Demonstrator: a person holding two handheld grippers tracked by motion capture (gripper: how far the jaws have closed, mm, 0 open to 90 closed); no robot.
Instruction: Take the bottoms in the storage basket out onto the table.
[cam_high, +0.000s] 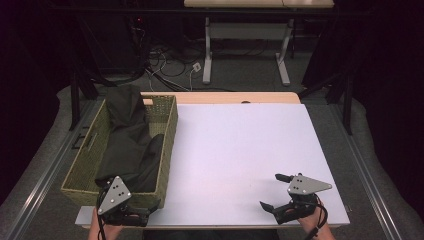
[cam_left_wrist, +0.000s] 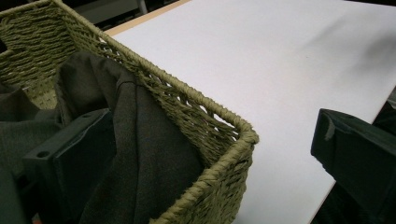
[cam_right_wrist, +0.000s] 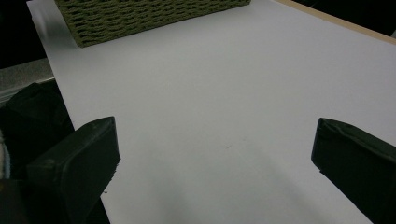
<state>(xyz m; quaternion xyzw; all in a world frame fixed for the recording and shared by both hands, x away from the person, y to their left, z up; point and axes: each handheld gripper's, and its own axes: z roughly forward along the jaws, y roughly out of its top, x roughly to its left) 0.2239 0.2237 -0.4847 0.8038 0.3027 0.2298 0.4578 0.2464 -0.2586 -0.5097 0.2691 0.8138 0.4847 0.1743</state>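
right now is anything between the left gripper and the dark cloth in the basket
Partly. The left gripper sits open astride the near right corner of the basket: one jaw is inside beside the dark cloth, with nothing between them, while the woven wall stands between the other jaw and the cloth.

Item count on the white table (cam_high: 240, 150).
One woven basket (cam_high: 169, 131); one dark cloth (cam_high: 131, 145) lying in it; two hand-held grippers: left gripper (cam_high: 145, 210), right gripper (cam_high: 274, 192); one second table (cam_high: 250, 4) beyond.
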